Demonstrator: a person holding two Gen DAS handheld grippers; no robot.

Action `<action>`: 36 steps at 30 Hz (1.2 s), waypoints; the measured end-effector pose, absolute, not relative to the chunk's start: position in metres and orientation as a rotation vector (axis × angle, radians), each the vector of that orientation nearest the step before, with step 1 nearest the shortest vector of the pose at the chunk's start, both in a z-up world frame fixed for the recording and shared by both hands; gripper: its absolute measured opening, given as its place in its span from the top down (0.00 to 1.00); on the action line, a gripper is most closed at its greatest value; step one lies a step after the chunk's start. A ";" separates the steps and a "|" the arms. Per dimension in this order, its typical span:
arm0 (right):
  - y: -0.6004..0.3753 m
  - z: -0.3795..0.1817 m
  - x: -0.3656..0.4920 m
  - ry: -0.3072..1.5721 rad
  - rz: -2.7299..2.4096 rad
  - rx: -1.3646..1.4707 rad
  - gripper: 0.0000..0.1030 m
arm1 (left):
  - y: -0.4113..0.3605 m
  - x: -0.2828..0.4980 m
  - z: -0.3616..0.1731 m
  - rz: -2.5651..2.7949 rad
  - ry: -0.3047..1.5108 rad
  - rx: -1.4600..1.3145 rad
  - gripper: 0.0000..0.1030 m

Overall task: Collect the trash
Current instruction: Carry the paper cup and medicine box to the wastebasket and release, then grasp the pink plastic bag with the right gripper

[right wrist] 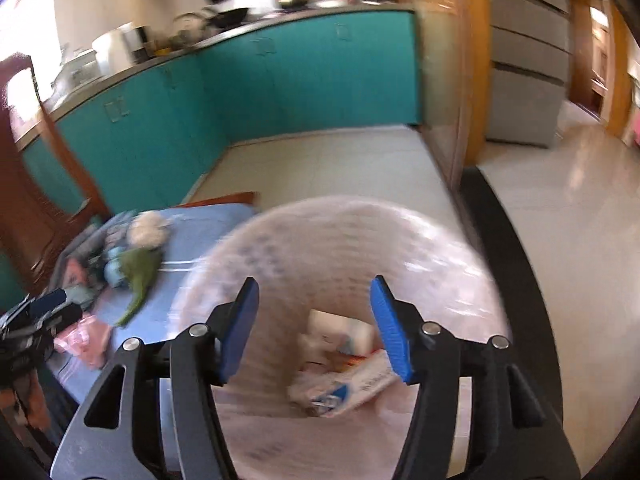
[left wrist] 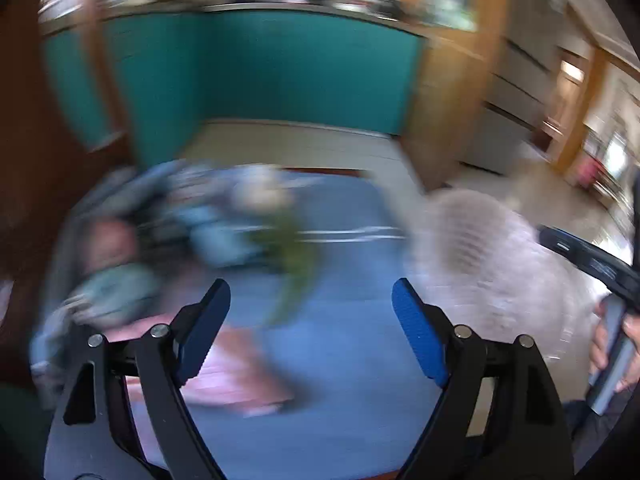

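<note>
A pale pink mesh waste basket stands at the right end of a blue-covered table. Paper and carton trash lies in its bottom. My right gripper is open and empty, hanging over the basket's mouth. My left gripper is open and empty above the blue table. This view is blurred. The basket shows to its right. A heap of trash sits at the table's left: a green wrapper, a white crumpled wad, a pink bag and bluish packets.
Teal kitchen cabinets with a cluttered counter stand behind. A wooden door frame and grey drawers are at the right. Pale tiled floor lies beyond the table. The left gripper's body shows at the left edge.
</note>
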State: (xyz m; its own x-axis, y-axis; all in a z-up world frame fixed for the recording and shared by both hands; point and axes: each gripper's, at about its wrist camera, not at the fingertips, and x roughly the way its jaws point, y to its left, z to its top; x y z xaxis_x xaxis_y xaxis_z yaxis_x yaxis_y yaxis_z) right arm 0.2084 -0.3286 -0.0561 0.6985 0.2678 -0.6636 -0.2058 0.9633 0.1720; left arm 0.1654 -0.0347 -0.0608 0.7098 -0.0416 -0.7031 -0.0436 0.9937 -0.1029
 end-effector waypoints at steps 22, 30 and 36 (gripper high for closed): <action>-0.042 -0.141 0.193 0.918 0.915 -0.387 0.63 | 0.139 0.125 -0.074 0.239 0.812 -0.385 0.16; -0.134 -0.115 0.208 0.899 0.625 -0.322 0.63 | 0.106 0.178 -0.095 0.210 0.861 -0.200 0.16; -0.173 -0.111 0.214 0.914 0.617 -0.232 0.41 | 0.086 0.199 -0.130 0.157 0.975 -0.174 0.52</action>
State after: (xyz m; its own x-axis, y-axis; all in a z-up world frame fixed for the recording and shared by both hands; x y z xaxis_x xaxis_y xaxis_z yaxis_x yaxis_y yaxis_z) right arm 0.2141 -0.1733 -0.1115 0.4541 0.3992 -0.7965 -0.5896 0.8049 0.0673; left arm 0.1992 0.0859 -0.1296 0.5521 0.0541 -0.8320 -0.2101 0.9747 -0.0761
